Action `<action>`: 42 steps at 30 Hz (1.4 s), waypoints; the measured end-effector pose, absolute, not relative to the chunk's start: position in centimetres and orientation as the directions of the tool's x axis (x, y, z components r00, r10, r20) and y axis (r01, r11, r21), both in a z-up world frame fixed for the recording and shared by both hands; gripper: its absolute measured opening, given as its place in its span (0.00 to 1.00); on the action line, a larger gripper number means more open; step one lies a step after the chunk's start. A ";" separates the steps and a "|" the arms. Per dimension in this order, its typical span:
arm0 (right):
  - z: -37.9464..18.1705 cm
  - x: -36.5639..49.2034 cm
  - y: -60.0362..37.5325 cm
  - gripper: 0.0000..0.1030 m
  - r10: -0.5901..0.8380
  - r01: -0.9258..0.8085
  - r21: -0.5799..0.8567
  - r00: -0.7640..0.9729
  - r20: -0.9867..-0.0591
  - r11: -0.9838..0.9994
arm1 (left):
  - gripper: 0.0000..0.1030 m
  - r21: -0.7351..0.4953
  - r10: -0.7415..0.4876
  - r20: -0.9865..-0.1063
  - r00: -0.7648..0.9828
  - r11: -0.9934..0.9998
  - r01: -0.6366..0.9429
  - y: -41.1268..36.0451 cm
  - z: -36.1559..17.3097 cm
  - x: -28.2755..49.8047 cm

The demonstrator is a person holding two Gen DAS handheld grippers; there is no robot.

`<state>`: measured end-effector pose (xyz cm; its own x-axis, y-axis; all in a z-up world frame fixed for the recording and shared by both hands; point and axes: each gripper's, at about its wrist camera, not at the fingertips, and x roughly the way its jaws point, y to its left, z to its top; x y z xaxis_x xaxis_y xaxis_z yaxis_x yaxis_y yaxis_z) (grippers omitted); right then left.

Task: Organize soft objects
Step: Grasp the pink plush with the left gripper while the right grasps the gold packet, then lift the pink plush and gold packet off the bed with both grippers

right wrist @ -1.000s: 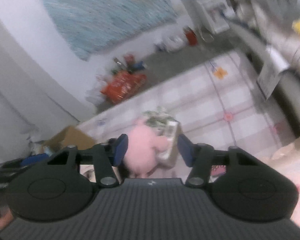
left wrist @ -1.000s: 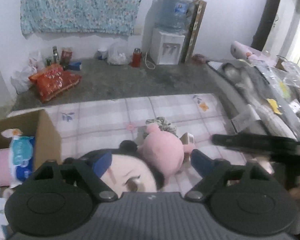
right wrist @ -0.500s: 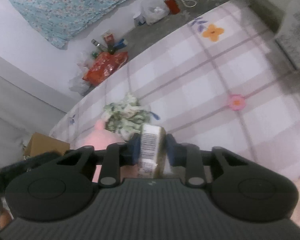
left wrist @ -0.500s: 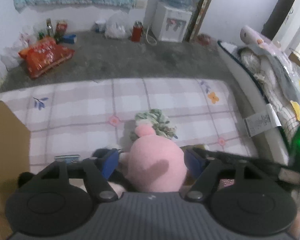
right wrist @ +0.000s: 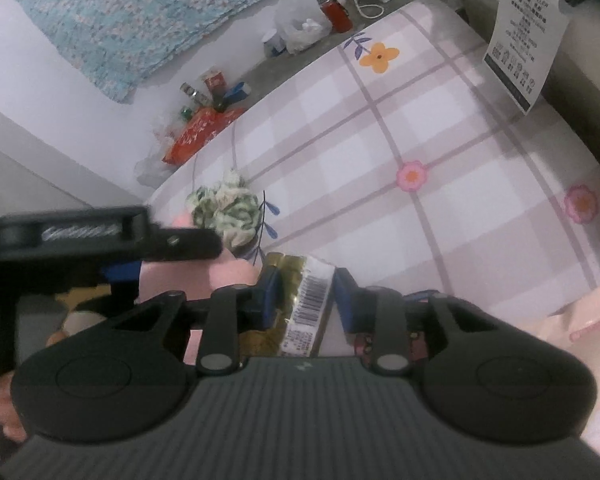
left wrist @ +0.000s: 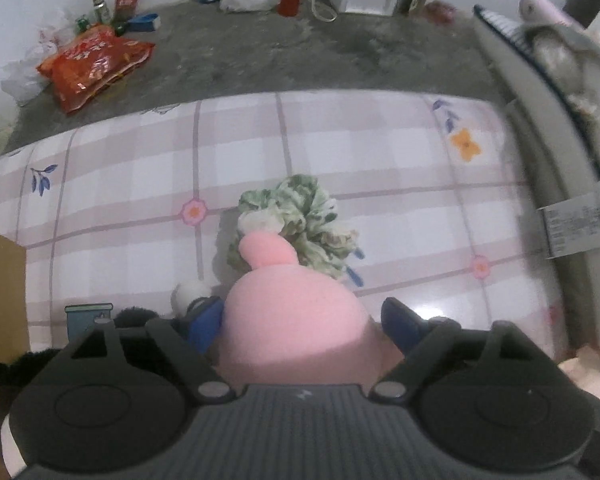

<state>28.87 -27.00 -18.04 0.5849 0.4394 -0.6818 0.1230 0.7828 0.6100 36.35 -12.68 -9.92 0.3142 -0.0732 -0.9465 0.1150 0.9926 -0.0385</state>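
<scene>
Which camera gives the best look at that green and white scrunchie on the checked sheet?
The left wrist view: the green and white scrunchie lies near mid-frame, mostly unobstructed, with only the pink plush toy covering its near edge. In the right wrist view it appears smaller, partly hidden behind the left gripper.

You can read almost nothing here. At your two o'clock in the right wrist view, a white care tag (right wrist: 526, 36) on the grey bedding carries rows of small print and a dark strip of laundry symbols, all too small to make out. Between the right gripper's fingers, the gold packet (right wrist: 310, 300) shows a white label with a barcode and tiny digits, unreadable. The red bag (left wrist: 94, 64) at eleven o'clock on the floor bears pale lettering, blurred.
</scene>
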 end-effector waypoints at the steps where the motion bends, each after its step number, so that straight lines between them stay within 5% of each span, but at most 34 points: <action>1: -17.9 28.5 -27.1 0.32 0.443 0.119 0.611 0.582 -0.681 0.783 | 0.86 -0.030 -0.064 -0.949 0.308 0.993 0.112 -12.8 -10.1 36.4; 7: -18.4 28.2 -27.5 0.32 0.503 0.091 0.646 0.548 -0.668 0.758 | 0.87 0.024 -0.020 -0.956 0.293 0.989 0.146 -13.8 -10.9 36.3; 10: -18.7 28.3 -27.3 0.32 0.520 0.079 0.656 0.541 -0.660 0.750 | 0.74 0.032 -0.009 -0.955 0.295 0.991 0.133 -13.8 -11.2 36.3; 19: -18.5 27.7 -27.3 0.31 0.555 0.061 0.679 0.525 -0.646 0.732 | 0.69 0.010 -0.023 -0.951 0.310 0.995 0.104 -13.2 -10.8 35.8; 20: -18.5 27.6 -27.4 0.33 0.557 0.068 0.682 0.522 -0.646 0.728 | 0.69 0.005 -0.027 -0.950 0.312 0.995 0.101 -13.1 -10.7 35.8; 24: -17.2 27.0 -26.2 0.65 0.526 0.001 0.624 0.537 -0.659 0.781 | 0.68 -0.011 -0.045 -0.940 0.338 0.995 0.102 -12.9 -9.4 35.4; 26: -16.4 26.5 -24.9 0.70 0.502 -0.058 0.569 0.551 -0.667 0.820 | 0.68 -0.007 -0.046 -0.931 0.362 0.994 0.107 -12.9 -8.6 35.2; 42: -16.6 26.3 -19.4 0.80 0.336 -0.174 0.291 0.597 -0.729 0.941 | 0.68 -0.214 -0.222 -0.856 0.467 0.974 0.072 -9.8 -2.5 33.2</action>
<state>26.25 -19.37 -16.62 0.5969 0.3361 -0.7285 -0.1742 0.9407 0.2912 33.19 -9.79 -2.53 0.4667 -0.2223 -0.8560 0.0724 0.9742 -0.2135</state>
